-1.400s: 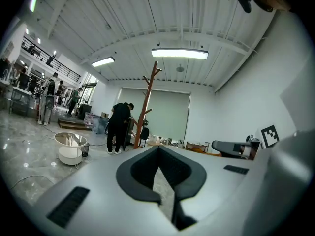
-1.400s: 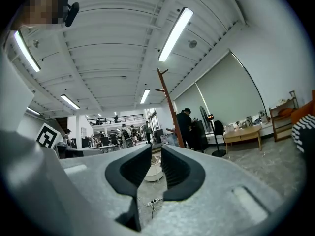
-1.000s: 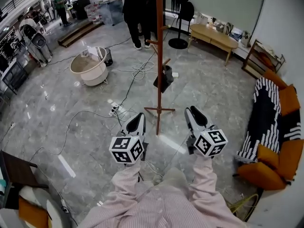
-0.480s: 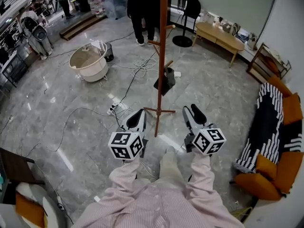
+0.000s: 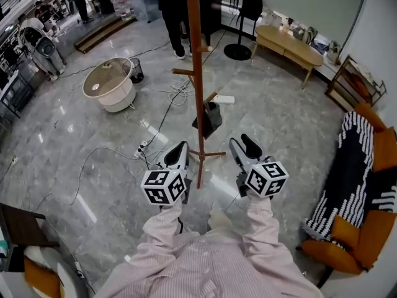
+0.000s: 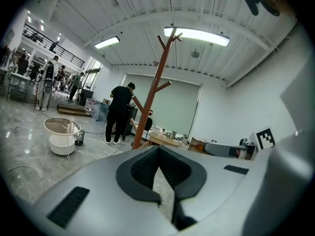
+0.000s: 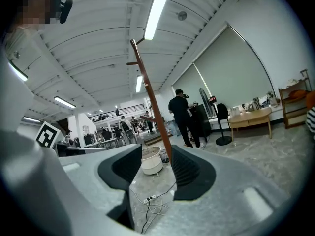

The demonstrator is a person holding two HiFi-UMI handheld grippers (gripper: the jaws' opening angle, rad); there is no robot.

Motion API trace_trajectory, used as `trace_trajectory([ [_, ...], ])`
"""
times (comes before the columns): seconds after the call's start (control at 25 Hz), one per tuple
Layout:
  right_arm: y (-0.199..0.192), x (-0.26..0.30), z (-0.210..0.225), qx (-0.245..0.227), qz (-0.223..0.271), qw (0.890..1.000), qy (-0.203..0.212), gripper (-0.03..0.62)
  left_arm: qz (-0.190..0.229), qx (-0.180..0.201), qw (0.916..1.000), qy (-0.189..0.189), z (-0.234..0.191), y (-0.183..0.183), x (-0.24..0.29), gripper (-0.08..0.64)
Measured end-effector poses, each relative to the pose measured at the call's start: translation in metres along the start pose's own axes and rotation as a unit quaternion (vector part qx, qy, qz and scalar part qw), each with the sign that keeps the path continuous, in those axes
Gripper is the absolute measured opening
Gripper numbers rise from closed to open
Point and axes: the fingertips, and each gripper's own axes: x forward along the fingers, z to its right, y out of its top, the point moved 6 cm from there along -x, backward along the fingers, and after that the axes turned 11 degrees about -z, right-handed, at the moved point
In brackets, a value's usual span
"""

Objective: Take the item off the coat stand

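The brown wooden coat stand [image 5: 196, 92] rises from the grey floor just ahead of me. A dark item [image 5: 208, 118] hangs low on its right side. My left gripper [image 5: 179, 151] is shut and empty, just left of the pole's foot. My right gripper [image 5: 243, 146] is open, to the right of the foot; its jaws have just been opening, with nothing between them. In the left gripper view the stand [image 6: 150, 102] shows above the closed jaw tips [image 6: 157, 154]. The right gripper view has the pole [image 7: 152, 107] above that gripper's gap [image 7: 156, 168]. Neither gripper touches the stand or the item.
A white round tub [image 5: 108, 84] stands at the back left, with cables and a power strip [image 5: 144, 146] on the floor. A person in black [image 5: 170, 5] stands behind the stand. A wooden table [image 5: 288, 42] and a striped orange sofa [image 5: 360, 166] are on the right.
The person has stepped forward, so both grippers are nearer the stand's foot. The right jaws stand wider apart than before.
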Motion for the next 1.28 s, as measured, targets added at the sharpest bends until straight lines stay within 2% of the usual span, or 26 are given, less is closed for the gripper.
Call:
trace_trajectory([
  [0.48, 0.033, 0.081, 0.085, -0.014, -0.055, 0.998, 0.04, 0.17, -0.01, -0.04, 0.9982, 0.043, -0.01, 0.025, 0.096, 0.002],
  [1.12, 0.002, 0.177, 0.115, -0.029, -0.133, 0.989, 0.049, 0.17, -0.064, -0.085, 0.9916, 0.074, -0.055, 0.009, 0.143, 0.002],
  [1.28, -0.008, 0.204, 0.118, -0.052, -0.152, 0.987, 0.033, 0.17, -0.077, -0.099, 0.989, 0.077, -0.071, 0.003, 0.157, 0.002],
])
